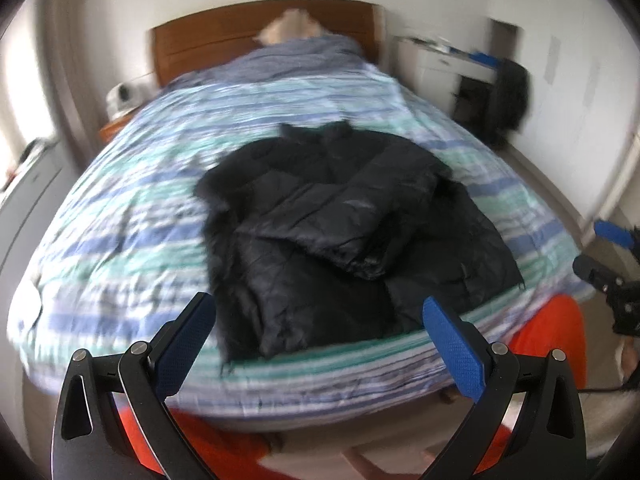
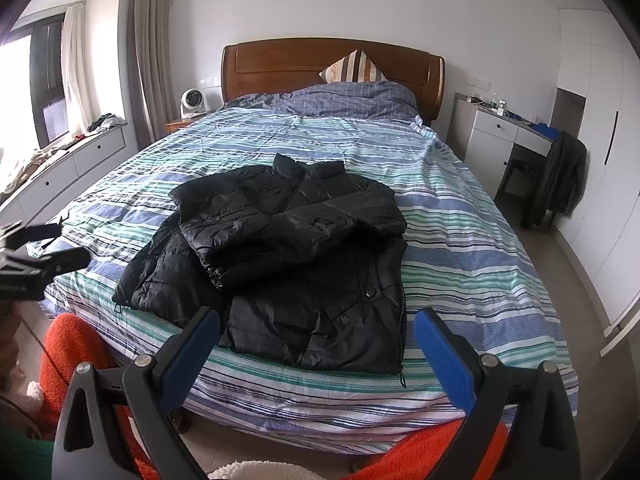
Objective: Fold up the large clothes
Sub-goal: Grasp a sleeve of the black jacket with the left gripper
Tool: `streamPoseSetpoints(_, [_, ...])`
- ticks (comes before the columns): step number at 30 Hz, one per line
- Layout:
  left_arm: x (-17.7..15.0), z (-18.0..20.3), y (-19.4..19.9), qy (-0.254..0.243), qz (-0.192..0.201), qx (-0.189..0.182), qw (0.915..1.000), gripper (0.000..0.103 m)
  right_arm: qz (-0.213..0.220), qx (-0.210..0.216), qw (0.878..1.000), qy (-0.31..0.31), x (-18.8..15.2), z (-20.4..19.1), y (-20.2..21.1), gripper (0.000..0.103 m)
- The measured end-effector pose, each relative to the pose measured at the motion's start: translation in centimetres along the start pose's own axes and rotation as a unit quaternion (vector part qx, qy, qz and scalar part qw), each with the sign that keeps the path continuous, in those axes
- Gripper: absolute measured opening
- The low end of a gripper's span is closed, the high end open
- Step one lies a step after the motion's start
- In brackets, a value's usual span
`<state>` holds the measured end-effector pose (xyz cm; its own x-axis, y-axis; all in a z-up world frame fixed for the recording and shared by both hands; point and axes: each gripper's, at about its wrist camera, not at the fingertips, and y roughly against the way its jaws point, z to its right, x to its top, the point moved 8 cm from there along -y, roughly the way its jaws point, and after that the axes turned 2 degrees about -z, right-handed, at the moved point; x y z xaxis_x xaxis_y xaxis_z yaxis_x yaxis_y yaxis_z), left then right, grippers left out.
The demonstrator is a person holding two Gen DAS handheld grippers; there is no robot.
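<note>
A black puffer jacket point(image 2: 280, 256) is lying on the striped duvet point(image 2: 460, 240), in the middle of the near half of the bed and close to its foot edge. Its collar is pointing toward the headboard point(image 2: 332, 64), and both sleeves are lying folded across the chest, one over the other.

The right gripper point(image 2: 316, 354) is hovering past the foot of the bed with its blue-padded jaws spread wide, gripping nothing and apart from the jacket. The left gripper point(image 1: 320, 336) is likewise hanging near the foot edge with its jaws wide apart and empty; its view is blurred.

A striped cushion point(image 2: 354, 66) is leaning on the headboard behind a grey checked quilt point(image 2: 340, 100). A small fan point(image 2: 192, 104) is sitting on the nightstand beside the bed, and a dark coat point(image 2: 560, 176) is draped over a chair at the desk point(image 2: 496, 128). Orange fabric point(image 2: 76, 356) is showing below the grippers.
</note>
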<state>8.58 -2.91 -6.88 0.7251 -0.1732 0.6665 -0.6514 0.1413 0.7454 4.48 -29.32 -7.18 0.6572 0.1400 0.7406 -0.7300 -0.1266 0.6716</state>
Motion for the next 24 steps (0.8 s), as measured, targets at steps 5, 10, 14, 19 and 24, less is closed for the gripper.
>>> streamPoseSetpoints(5, [3.2, 3.3, -6.6, -0.097, -0.03, -0.049, 0.9936, 0.103, 0.002, -0.003, 1.0, -0.012, -0.5, 0.5, 0.1, 0.1])
streamPoseSetpoints(10, [5.3, 4.6, -14.4, -0.081, -0.093, -0.11, 0.9862, 0.102, 0.001, -0.013, 1.0, -0.022, -1.4, 1.3, 0.5, 0.1])
streamPoseSetpoints(14, [4.7, 4.6, -20.1, -0.057, -0.139, -0.114, 0.9821, 0.077, -0.004, -0.02, 0.999, -0.034, -2.0, 2.3, 0.4, 0.1])
streamPoseSetpoints(19, [5.1, 2.6, -19.3, 0.002, -0.125, -0.137, 0.9827, 0.009, -0.011, -0.025, 0.999, -0.038, -2.1, 2.8, -0.2, 0.1])
streamPoseSetpoints(24, [9.0, -5.1, -11.2, 0.067, -0.029, -0.11, 0.9913, 0.008, -0.014, -0.018, 0.999, -0.039, -2.0, 2.5, -1.1, 0.1])
